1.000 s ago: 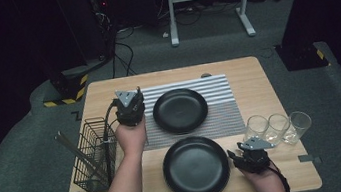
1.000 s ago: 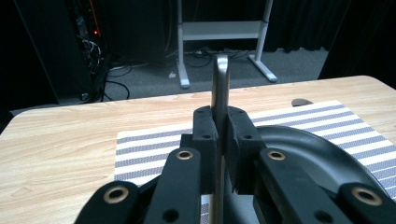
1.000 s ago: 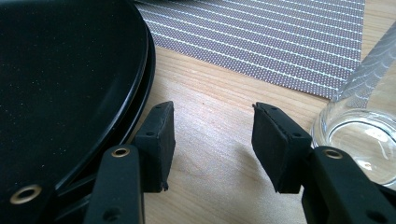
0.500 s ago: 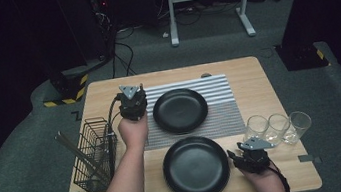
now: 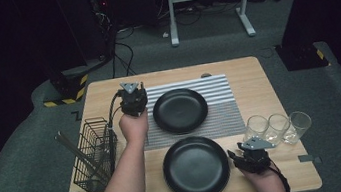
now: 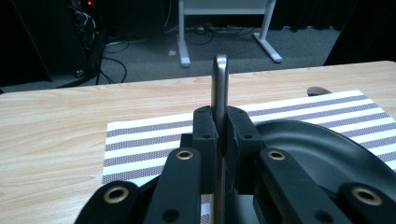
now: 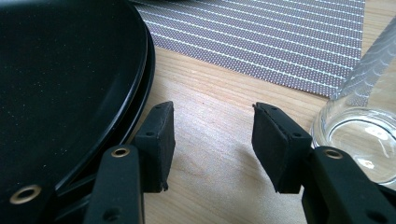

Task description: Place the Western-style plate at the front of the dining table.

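- The left gripper (image 6: 219, 135) has its black jaws pinched tight on a slim, upright silver metal utensil handle (image 6: 220, 86), whose rounded end rises above the jaw tips
- Under and ahead of it lies the striped grey-and-white placemat (image 6: 140, 140); just to its right sits the far round black plate (image 6: 322, 154) on that mat
- In the high view the left gripper (image 5: 132, 99) hovers at the mat's left edge, with the black wire cutlery basket (image 5: 93, 155) behind it and to its left on the light wooden table (image 5: 251, 72)
- The right gripper (image 7: 212, 140) stands with jaws wide apart, holding nothing, low over bare wood
- The near round black plate (image 7: 60, 79) lies against its left jaw; a clear drinking glass (image 7: 359, 135) stands just beside its right jaw
- Two more clear glasses (image 5: 289, 127) line up beyond
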Demonstrator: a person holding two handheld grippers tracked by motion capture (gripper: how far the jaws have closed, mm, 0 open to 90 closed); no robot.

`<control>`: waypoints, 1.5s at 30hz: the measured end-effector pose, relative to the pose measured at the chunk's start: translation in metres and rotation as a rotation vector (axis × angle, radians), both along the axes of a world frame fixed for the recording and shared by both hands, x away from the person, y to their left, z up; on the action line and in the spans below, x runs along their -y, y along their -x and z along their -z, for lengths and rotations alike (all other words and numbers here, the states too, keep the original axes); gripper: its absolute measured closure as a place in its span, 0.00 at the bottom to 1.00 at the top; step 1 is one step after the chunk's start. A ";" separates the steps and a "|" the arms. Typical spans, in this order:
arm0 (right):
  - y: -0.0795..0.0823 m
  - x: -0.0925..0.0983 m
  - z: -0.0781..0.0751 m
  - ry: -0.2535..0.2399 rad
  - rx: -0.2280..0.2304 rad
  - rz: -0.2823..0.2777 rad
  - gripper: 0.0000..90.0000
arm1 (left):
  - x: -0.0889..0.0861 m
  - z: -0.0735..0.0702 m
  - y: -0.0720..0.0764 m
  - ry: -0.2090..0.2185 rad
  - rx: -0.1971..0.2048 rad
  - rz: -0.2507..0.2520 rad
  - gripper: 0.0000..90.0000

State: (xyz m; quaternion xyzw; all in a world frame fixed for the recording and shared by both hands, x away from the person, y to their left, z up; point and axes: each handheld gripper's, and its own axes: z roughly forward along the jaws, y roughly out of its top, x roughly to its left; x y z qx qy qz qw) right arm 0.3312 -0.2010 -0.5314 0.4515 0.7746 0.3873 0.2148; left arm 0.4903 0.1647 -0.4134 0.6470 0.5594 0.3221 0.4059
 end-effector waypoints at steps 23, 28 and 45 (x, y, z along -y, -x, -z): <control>-0.001 0.002 0.000 -0.018 -0.014 0.014 0.54 | -0.007 0.022 -0.031 0.048 -0.061 -0.039 0.92; -0.001 0.002 0.000 -0.016 -0.015 0.013 0.54 | -0.009 0.025 -0.035 0.050 -0.071 -0.045 0.92; -0.001 0.002 0.000 -0.012 -0.012 0.011 0.54 | -0.015 0.010 -0.027 0.053 -0.070 -0.050 0.93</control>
